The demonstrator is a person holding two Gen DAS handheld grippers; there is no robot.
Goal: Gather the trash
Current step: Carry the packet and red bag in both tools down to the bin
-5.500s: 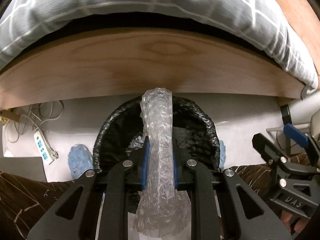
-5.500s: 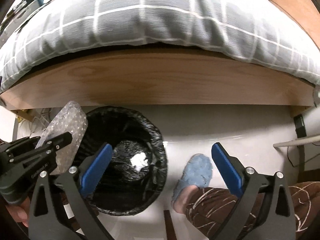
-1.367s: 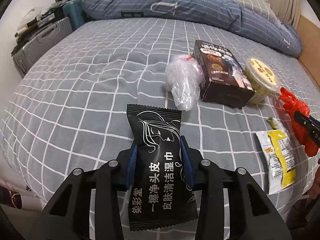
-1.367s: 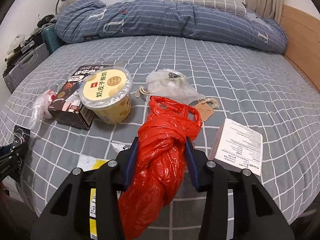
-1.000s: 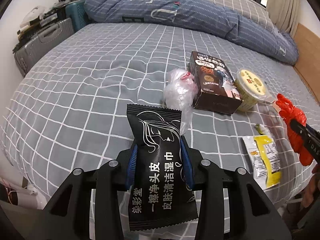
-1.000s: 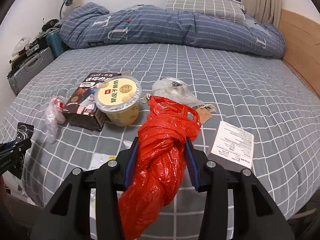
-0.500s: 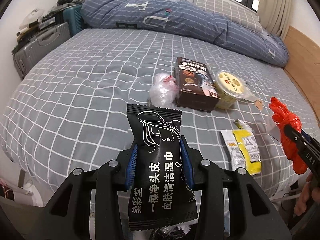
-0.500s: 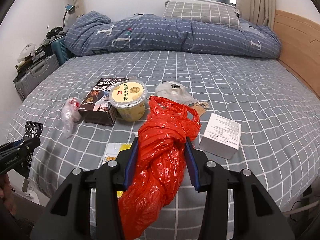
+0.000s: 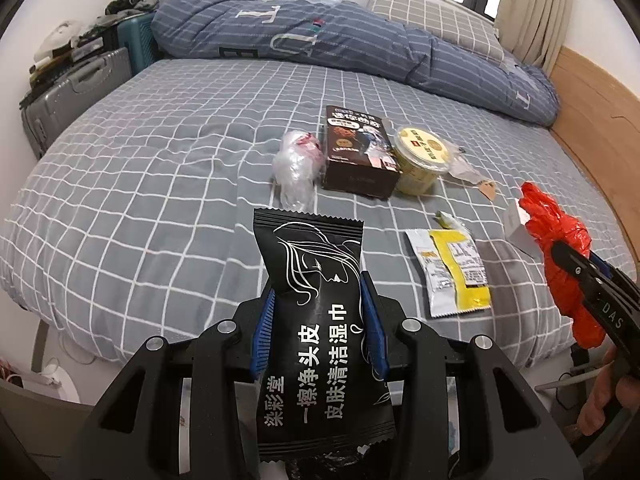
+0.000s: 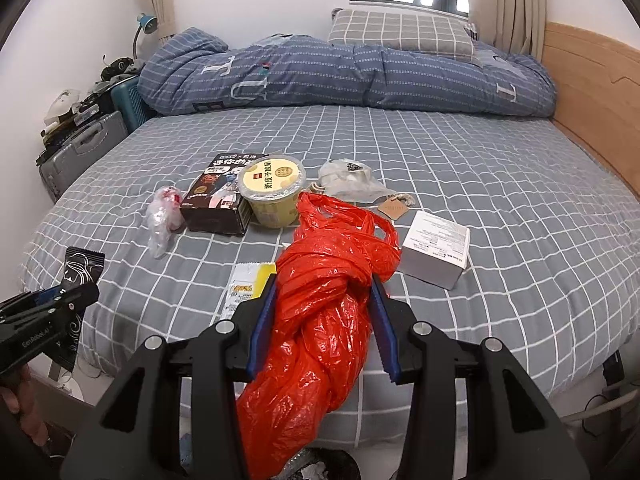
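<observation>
From the left wrist view, the left gripper (image 9: 318, 328) was clenched on a black wet-wipe packet (image 9: 320, 320), its blue pads pressing the sides near the middle while the top stood free. Beyond it on the bed (image 9: 140, 184), at about one o'clock, lay a clear plastic wad (image 9: 298, 166), a dark box (image 9: 358, 152), a yellow-lidded cup (image 9: 420, 156) and a yellow sachet (image 9: 452, 268). The packet looked slick; I judged a jolt could let it slide out and fall short of the bin.

From the right wrist view, the right gripper (image 10: 322, 324) was clamped around a knotted red plastic bag (image 10: 320, 320), with a white box (image 10: 436, 254) at two o'clock. The bag's loose tail hung low; it could snag, or the soft bundle could squeeze free. A black bin liner (image 10: 332, 466) barely showed at six o'clock, so a drop could miss.
</observation>
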